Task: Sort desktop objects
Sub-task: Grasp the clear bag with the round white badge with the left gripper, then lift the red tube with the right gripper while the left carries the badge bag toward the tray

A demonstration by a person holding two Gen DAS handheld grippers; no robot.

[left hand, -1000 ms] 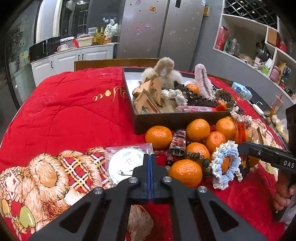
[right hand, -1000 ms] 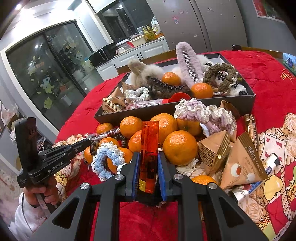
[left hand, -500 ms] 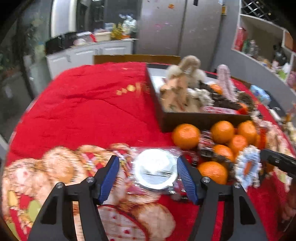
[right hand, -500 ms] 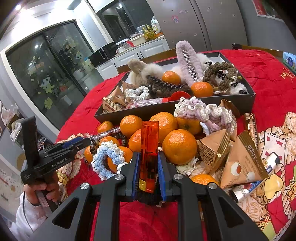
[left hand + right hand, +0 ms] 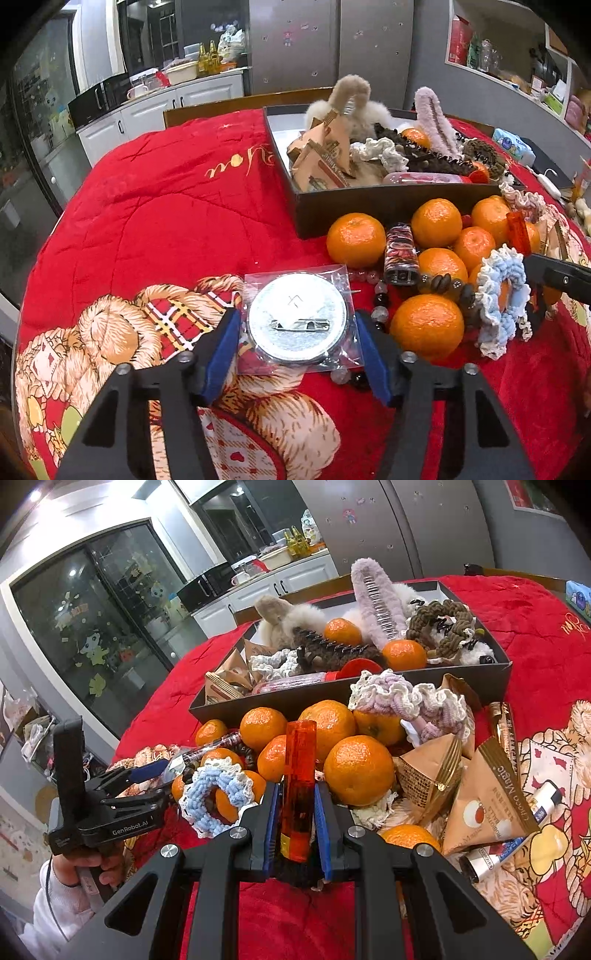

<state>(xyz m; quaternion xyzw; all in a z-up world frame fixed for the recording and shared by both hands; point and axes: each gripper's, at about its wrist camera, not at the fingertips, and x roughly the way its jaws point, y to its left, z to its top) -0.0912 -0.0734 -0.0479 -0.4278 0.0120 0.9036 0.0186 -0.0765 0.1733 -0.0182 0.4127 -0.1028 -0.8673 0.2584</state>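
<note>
A round silver pin badge in a clear bag (image 5: 297, 317) lies on the red cloth. My left gripper (image 5: 297, 354) straddles it; its jaws are closing, with the blue pads at the bag's two side edges and not pressing the badge. The left gripper (image 5: 155, 784) also shows at the left of the right wrist view, in a person's hand. My right gripper (image 5: 295, 823) is shut on an orange see-through lighter (image 5: 299, 775), held upright in front of the tangerines (image 5: 358, 770). The dark box (image 5: 369, 206) behind holds hair clips, scrunchies and snack packs.
Tangerines (image 5: 426, 326), a blue-and-white scrunchie (image 5: 498, 295), a bead bracelet (image 5: 380, 310) and a patterned tube (image 5: 400, 254) crowd the badge's right side. Triangular snack packs (image 5: 487, 801) and a hand cream tube (image 5: 517, 830) lie right of the lighter. Bare red cloth (image 5: 166, 206) lies left of the box.
My left gripper went from shut to open and came down around the bagged badge. The right gripper kept still with the lighter in it.
</note>
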